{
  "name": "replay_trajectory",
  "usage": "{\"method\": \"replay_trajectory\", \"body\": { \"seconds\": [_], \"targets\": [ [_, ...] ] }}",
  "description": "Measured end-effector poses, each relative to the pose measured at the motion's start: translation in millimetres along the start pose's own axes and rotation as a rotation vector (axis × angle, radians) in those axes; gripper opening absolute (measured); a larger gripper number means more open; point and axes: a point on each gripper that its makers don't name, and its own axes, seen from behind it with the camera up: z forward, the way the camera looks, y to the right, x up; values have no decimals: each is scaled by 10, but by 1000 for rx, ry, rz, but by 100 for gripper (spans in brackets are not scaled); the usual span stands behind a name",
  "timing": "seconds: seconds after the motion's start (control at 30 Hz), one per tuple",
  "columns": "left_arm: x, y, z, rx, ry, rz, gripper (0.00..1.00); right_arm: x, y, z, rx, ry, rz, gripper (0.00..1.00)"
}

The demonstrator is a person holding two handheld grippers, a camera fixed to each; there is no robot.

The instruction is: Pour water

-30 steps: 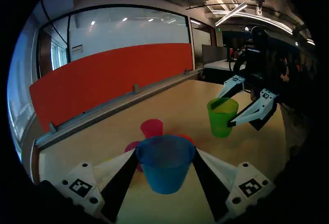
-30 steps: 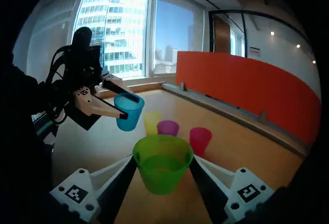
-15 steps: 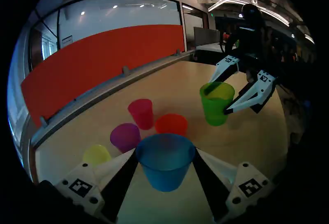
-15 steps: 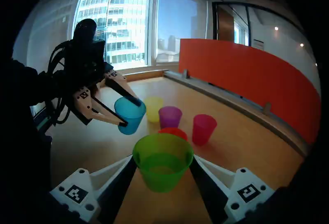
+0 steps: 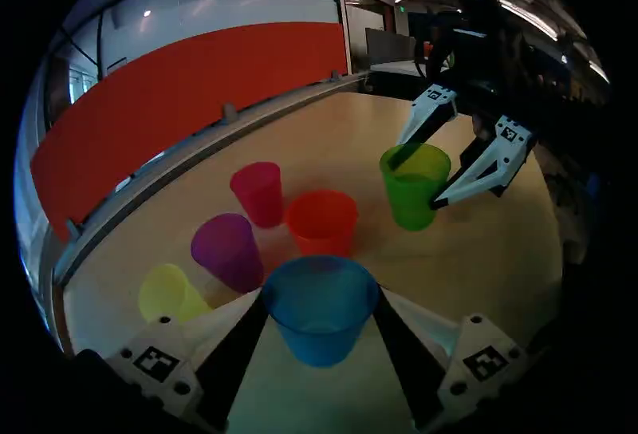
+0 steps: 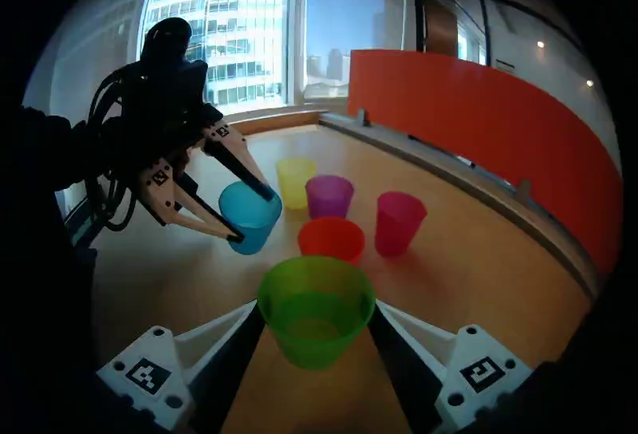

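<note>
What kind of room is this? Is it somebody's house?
Probably a city office, not a house: a long wooden table, an orange divider, and big windows facing towers.

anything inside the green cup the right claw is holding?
The green cup in the right claw shows a flat, darker level low inside, likely water. The near wall hides how deep it is.

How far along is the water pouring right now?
Done: the left gripper grips the blue cup and the right gripper grips the green cup, which seems to hold liquid. In hand: both cups are upright and apart. Remaining: tilting one over the other; no pour shows yet.
</note>
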Motion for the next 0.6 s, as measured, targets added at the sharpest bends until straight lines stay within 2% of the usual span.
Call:
{"method": "replay_trajectory", "body": {
  "seconds": [0.3, 0.6],
  "targets": [
    [-76, 15, 86, -12, -19, -1, 88, -171, 11, 60, 1, -49, -10, 90],
    [-117, 15, 127, -17, -20, -12, 88, -222, 10, 89, 1, -61, -9, 90]
  ]
}}
